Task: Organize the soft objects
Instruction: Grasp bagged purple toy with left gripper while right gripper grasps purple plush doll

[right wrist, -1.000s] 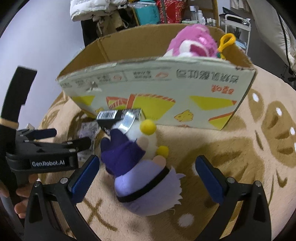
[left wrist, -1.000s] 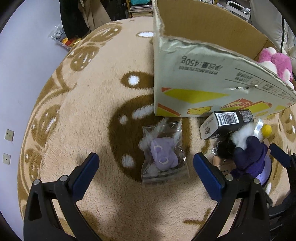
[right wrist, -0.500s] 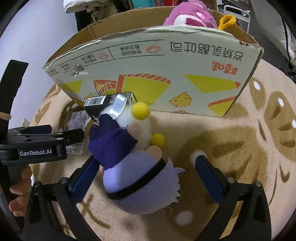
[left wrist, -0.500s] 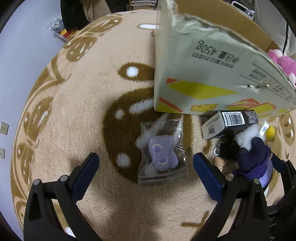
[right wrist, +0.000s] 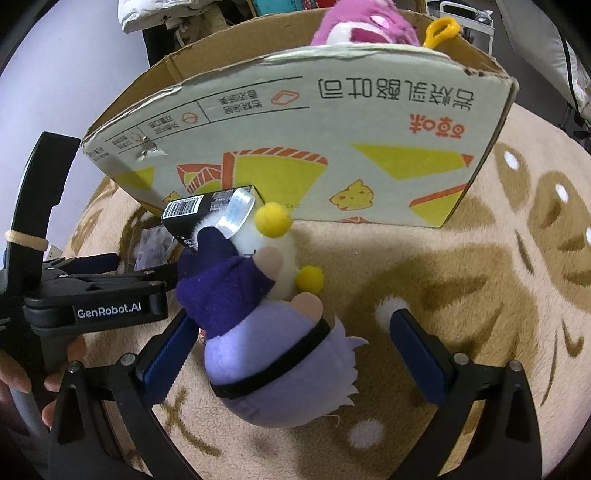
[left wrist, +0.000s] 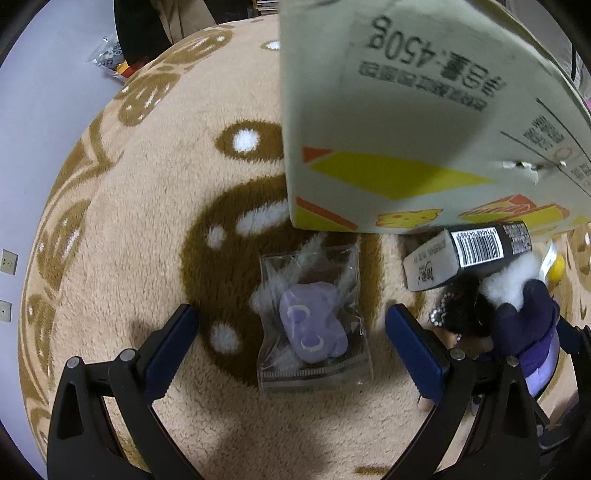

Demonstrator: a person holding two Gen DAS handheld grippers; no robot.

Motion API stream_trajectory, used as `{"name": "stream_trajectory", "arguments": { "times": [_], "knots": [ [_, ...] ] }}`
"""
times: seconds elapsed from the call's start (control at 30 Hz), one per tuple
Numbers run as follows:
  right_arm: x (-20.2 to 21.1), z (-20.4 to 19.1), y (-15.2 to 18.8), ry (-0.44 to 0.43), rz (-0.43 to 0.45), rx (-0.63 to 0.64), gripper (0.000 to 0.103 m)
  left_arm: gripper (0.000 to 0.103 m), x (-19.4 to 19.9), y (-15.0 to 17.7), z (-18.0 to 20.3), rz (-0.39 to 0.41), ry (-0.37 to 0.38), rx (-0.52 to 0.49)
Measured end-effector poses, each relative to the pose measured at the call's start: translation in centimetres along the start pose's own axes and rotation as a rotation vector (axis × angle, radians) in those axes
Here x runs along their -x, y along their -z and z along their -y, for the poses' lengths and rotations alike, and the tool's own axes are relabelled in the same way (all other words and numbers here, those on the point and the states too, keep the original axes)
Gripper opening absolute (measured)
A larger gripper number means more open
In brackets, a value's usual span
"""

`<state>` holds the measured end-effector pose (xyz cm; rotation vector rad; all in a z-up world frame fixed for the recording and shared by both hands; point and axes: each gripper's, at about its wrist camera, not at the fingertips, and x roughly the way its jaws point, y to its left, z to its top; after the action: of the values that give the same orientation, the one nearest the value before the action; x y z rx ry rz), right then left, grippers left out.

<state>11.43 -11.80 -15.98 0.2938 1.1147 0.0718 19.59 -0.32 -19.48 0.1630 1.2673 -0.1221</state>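
1. Left gripper (left wrist: 291,343) spread wide, straddling a clear plastic bag with small lilac soft toy (left wrist: 314,325) on the beige-brown fluffy rug (left wrist: 147,192); not touching it.
2. Right gripper (right wrist: 291,354) wide open around a purple-robed plush doll w/ yellow pompoms (right wrist: 269,332); left pad touches or nearly, can't tell.
3. Printed cardboard box (right wrist: 332,147) behind; pink plush (right wrist: 362,26) inside, mostly hidden.
4. Black barcoded carton (left wrist: 469,254) partly under the doll.

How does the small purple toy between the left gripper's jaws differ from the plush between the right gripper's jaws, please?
The small purple toy is sealed in a clear bag; the purple plush doll is bare. The small purple toy is one pale purple with lighter crescent marks; the plush doll adds dark purple sleeves, a black band and yellow pompoms. The toy lies clear of other items; the doll rests against a black carton. Both lie on the rug, ungrasped, beside the cardboard box.
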Motion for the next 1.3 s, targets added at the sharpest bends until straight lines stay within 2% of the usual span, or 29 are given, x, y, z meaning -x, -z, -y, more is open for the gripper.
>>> {"name": "stream_trajectory", "arguments": {
  "times": [0.43,0.63,0.77,0.87,1.17,1.3],
  "knots": [
    [0.7,0.7,0.2,-0.014,-0.002,-0.017,0.102,0.09,0.6,0.3,1.2,0.043,-0.003,0.0],
    [0.9,1.0,0.3,-0.014,-0.002,-0.022,0.102,0.068,1.0,0.4,0.4,0.046,-0.003,0.025],
    [1.0,0.9,0.2,-0.017,-0.004,-0.025,0.1,0.049,1.4,0.5,-0.2,0.053,-0.024,0.049],
    [1.1,0.8,0.2,-0.025,-0.001,-0.031,0.097,0.043,1.6,0.4,-0.6,0.054,-0.027,0.067],
    [1.9,1.8,0.2,-0.059,0.003,-0.081,0.094,0.041,2.3,1.3,-1.1,0.063,-0.005,0.084],
    [2.3,2.7,0.3,-0.096,0.003,-0.116,0.087,0.041,2.4,1.2,-1.7,0.062,0.016,0.103]
  ]
}}
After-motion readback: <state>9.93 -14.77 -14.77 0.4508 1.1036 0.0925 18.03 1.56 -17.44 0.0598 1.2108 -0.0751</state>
